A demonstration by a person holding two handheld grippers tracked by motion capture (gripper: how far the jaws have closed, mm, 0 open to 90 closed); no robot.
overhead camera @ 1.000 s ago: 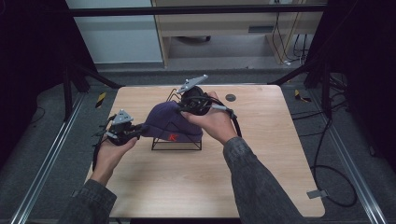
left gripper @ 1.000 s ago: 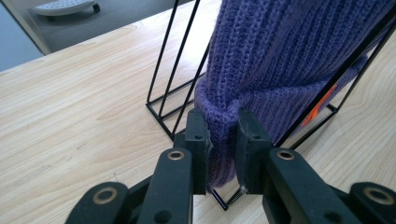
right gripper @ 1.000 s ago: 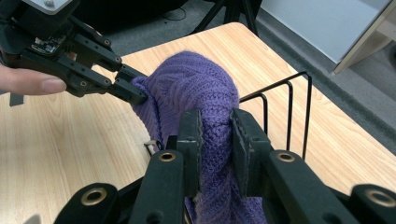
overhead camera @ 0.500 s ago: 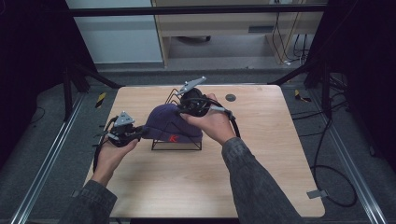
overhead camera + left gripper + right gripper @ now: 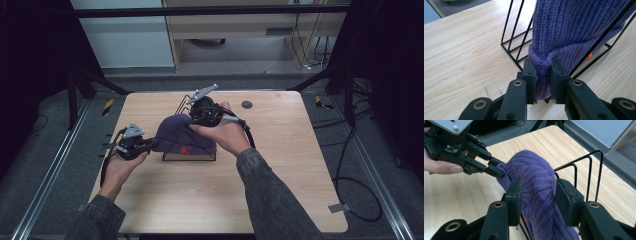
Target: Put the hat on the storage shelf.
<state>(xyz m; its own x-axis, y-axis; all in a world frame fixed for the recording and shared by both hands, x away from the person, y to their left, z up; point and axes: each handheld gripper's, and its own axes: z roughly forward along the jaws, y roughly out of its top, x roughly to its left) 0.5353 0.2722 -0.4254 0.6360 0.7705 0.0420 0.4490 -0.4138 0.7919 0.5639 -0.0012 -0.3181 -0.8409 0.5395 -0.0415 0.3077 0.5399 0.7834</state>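
Note:
A purple knit hat with a red mark lies draped over a black wire rack on the wooden table. At the hat's left edge, my left gripper is shut on the hem; its pads pinch the folded knit beside the rack. My right gripper sits at the hat's top right. Its jaws have just been opening and now stand loosely on either side of a fold of the hat. The right gripper view also takes in the left gripper holding the hem, and the rack's wires.
A small dark round disc lies on the table behind the right hand. Black frame posts and cables stand around the table's edges. Bare wood stretches in front of the rack towards the person.

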